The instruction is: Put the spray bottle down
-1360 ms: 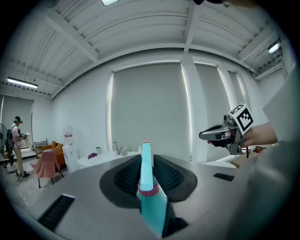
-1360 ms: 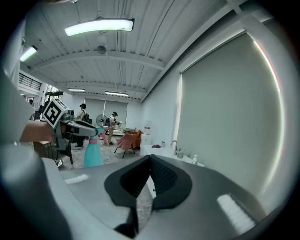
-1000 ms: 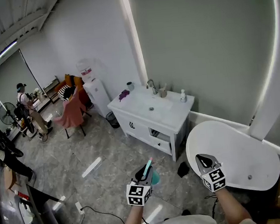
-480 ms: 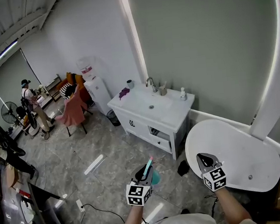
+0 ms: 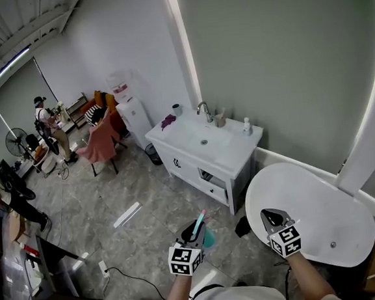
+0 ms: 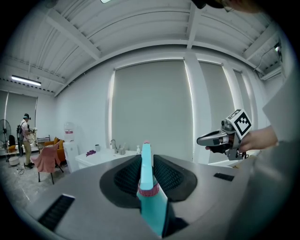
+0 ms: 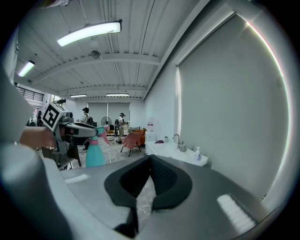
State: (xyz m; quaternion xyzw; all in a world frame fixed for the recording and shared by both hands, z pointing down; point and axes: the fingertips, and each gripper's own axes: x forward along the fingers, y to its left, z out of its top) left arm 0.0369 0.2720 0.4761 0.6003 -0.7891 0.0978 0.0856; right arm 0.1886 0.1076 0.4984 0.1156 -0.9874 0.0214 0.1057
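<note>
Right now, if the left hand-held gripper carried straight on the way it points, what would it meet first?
Probably the white sink cabinet, near its right end. Depth is unclear, so the left hand-held gripper could just miss it and reach the grey wall behind.

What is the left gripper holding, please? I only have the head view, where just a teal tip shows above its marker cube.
Observer: In the left gripper view, the left gripper is shut on a teal spray bottle. Its jaws pinch the bottle's head just ahead of a pink collar.
Operator: Thank you. Is the right gripper carrying anything?
Observer: No. The right gripper view shows the right gripper with its jaw tips together and nothing between them.
</note>
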